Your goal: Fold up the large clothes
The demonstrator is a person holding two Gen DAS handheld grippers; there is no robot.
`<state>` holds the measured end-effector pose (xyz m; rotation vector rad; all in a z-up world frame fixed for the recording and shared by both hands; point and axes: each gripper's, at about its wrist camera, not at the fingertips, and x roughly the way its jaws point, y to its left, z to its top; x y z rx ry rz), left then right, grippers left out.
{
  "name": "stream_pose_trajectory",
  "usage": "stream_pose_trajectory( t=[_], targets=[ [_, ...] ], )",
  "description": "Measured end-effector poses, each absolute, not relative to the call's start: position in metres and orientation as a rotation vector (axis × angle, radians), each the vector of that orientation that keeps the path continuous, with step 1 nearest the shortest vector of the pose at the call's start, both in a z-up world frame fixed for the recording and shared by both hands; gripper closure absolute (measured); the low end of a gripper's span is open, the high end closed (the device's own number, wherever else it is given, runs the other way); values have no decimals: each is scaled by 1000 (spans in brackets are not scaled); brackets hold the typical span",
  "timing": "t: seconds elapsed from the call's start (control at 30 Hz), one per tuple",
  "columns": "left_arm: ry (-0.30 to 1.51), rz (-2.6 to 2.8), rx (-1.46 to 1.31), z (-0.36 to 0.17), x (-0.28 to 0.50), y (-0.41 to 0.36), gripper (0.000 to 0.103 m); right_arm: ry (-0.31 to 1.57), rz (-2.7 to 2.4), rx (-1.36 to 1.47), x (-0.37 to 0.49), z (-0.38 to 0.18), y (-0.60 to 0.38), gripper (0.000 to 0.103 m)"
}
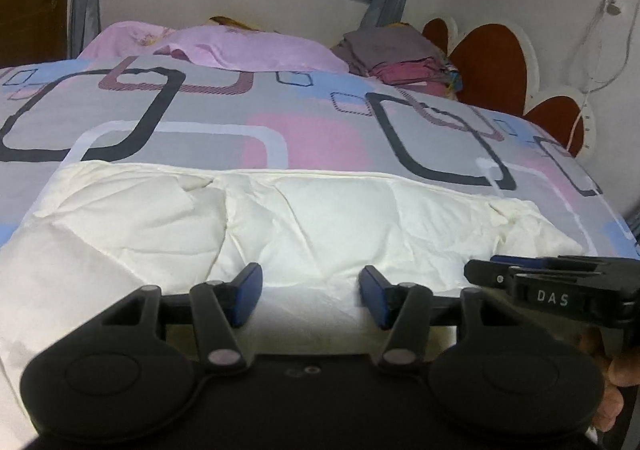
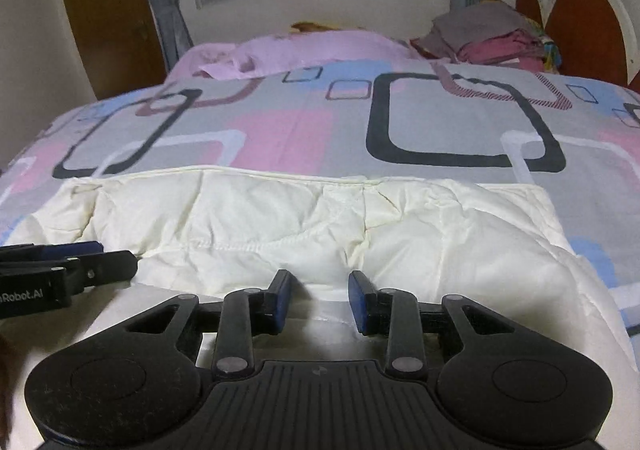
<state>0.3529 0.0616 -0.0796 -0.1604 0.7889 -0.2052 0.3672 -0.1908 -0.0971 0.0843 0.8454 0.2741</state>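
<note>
A large white padded cloth (image 1: 320, 218) lies across the near part of the bed, its straight far edge running from side to side; the right wrist view shows the same white cloth (image 2: 280, 218), creased and puffy. My left gripper (image 1: 311, 294) sits at the cloth's near edge with its blue pads wide apart and a thick bulge of white fabric filling the gap. My right gripper (image 2: 320, 298) stands narrower, with a raised fold pinched between its pads. The two grippers are side by side: the right gripper (image 1: 476, 270) shows at the left view's right edge, the left gripper (image 2: 128, 256) at the right view's left edge.
The bedspread (image 1: 200, 110) is grey with pink, blue and black squares. A pink pillow (image 1: 248, 46) and a stack of folded clothes (image 1: 400, 58) lie at the far end by the brown headboard (image 1: 492, 66). A window is behind, a white cable (image 1: 592, 50) hangs on the wall, and a hand (image 1: 616, 370) holds the right gripper.
</note>
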Motion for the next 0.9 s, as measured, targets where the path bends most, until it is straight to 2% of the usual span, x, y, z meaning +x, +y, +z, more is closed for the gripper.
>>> stream_pose_trajectory(
  t=[0.27, 0.4, 0.5, 0.57, 0.63, 0.7, 0.9],
  targets=[
    [824, -211, -119, -95, 373, 55, 46, 869, 283, 66, 387, -111, -190, 71],
    [842, -220, -128, -82, 366, 60, 47, 864, 274, 94, 381, -92, -199, 71],
    [716, -229, -127, -58, 343, 61, 22, 758, 235, 150, 362, -69, -225, 70],
    [694, -265, -121, -50, 346, 52, 26, 758, 204, 126, 368, -63, -232, 70],
    [733, -296, -103, -50, 362, 37, 38, 790, 151, 86, 379, -63, -238, 70],
    [790, -294, -84, -50, 370, 29, 44, 794, 111, 86, 381, -59, -252, 71],
    [761, -288, -210, -38, 313, 65, 37, 742, 224, 126, 311, -42, -278, 70]
  ],
)
